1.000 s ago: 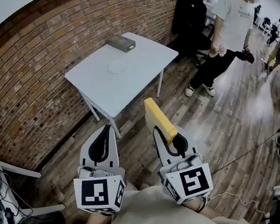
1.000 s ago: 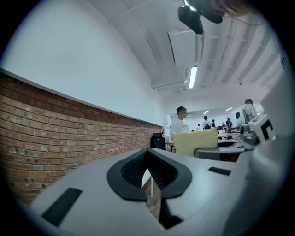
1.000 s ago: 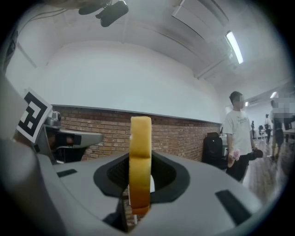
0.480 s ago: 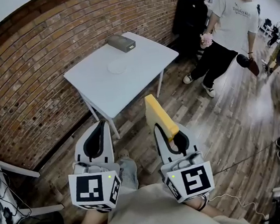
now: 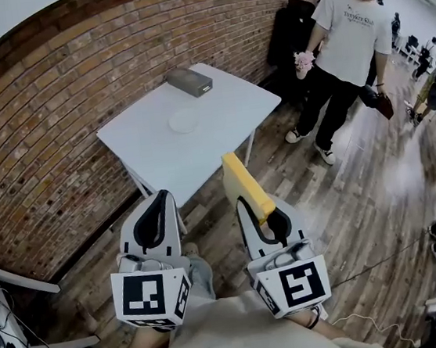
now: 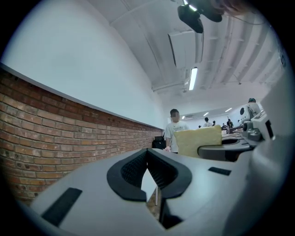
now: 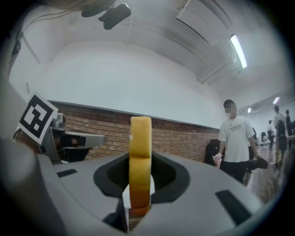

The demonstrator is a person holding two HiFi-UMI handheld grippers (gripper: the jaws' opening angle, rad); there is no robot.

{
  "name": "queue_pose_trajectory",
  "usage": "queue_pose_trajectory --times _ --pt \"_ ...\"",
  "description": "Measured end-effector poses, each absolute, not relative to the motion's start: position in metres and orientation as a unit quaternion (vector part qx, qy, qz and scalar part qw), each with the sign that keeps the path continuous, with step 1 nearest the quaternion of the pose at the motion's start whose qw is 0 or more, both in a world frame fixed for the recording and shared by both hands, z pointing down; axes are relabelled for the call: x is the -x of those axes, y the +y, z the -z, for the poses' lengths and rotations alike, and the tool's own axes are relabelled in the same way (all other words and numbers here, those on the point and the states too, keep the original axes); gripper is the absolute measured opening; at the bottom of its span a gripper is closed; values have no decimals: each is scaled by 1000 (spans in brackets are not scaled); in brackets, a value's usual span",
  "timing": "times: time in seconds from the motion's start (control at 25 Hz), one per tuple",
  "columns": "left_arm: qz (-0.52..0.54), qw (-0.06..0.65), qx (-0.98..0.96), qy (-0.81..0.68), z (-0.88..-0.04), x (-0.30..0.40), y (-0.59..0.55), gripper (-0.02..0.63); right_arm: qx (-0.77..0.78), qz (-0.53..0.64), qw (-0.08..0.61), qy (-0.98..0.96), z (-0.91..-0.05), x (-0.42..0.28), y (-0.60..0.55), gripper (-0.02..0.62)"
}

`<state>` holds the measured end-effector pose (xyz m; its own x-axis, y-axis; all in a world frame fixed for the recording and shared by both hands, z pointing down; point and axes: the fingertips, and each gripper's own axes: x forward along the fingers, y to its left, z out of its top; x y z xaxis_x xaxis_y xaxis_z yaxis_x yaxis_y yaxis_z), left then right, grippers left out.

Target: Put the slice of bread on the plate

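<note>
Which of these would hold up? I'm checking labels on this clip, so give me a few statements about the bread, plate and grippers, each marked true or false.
1. The right gripper clamps the slice of bread on edge between its jaws. True.
2. The slice of bread lies on the plate. False: the plate on the white table is bare; the bread is in the right gripper.
3. The left gripper holds a cup. False: its jaws are together with nothing between them.
4. A grey box sits on the white table beyond the plate. True.
</note>
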<state>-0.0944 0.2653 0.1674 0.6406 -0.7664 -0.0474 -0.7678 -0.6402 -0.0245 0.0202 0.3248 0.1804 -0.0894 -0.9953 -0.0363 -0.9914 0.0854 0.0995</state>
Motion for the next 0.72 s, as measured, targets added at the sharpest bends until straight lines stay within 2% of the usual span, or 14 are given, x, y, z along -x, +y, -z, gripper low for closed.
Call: queue_pose_trajectory --times 0.72 --pt "16 -31 927 373 -193 59 27 9 -702 -7 69 -708 -200 -47 101 89"
